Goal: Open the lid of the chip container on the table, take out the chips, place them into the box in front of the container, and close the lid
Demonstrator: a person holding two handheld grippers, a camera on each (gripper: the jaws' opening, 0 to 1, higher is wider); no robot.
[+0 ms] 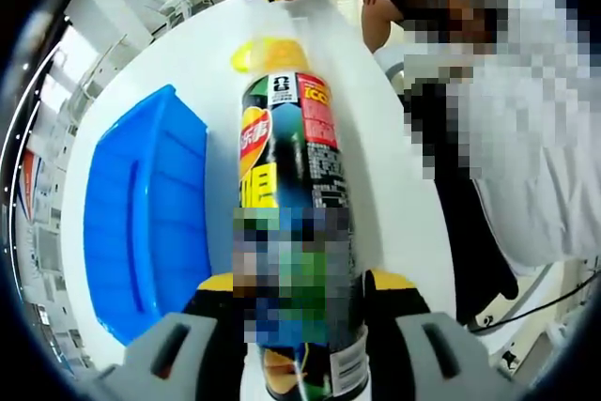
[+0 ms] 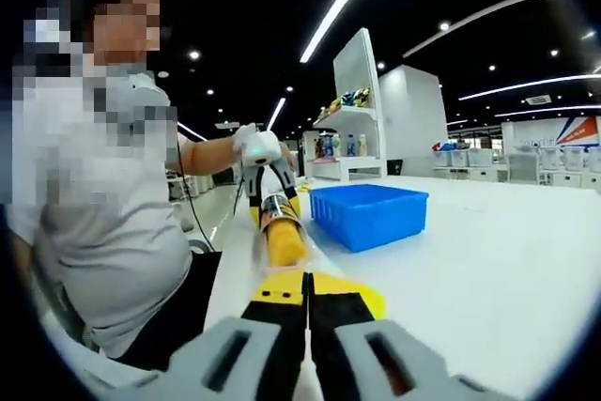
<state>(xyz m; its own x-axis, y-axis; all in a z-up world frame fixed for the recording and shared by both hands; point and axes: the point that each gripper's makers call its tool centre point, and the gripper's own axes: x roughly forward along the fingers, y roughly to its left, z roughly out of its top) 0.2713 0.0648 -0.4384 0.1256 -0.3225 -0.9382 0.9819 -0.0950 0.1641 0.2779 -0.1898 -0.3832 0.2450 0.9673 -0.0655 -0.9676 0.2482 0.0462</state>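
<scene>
1. The left gripper view looks along the chip container (image 1: pixel 299 223), a tall can with a dark printed label lying lengthwise on the white table (image 1: pixel 394 204), its yellow lid (image 1: pixel 270 53) at the far end. The right gripper view instead looks back across the table at the person (image 2: pixel 103 194) sitting at its edge, under a dark ceiling with strip lights.
2. The left gripper (image 1: pixel 300 302) has its jaws spread to the can's width and clamped on the can's near end, one yellow-padded jaw on each side.
3. The right gripper (image 2: pixel 308 312) has its jaws pressed together with only a thin line between them. A flat yellow piece lies at their tips; whether they pinch it I cannot tell.
4. The blue box (image 1: pixel 141 223) sits just beside the can, open side up; its inside looks bare in the left gripper view.
5. In the right gripper view, the can points towards the camera, yellow end nearest, with the blue box just beside it.
</scene>
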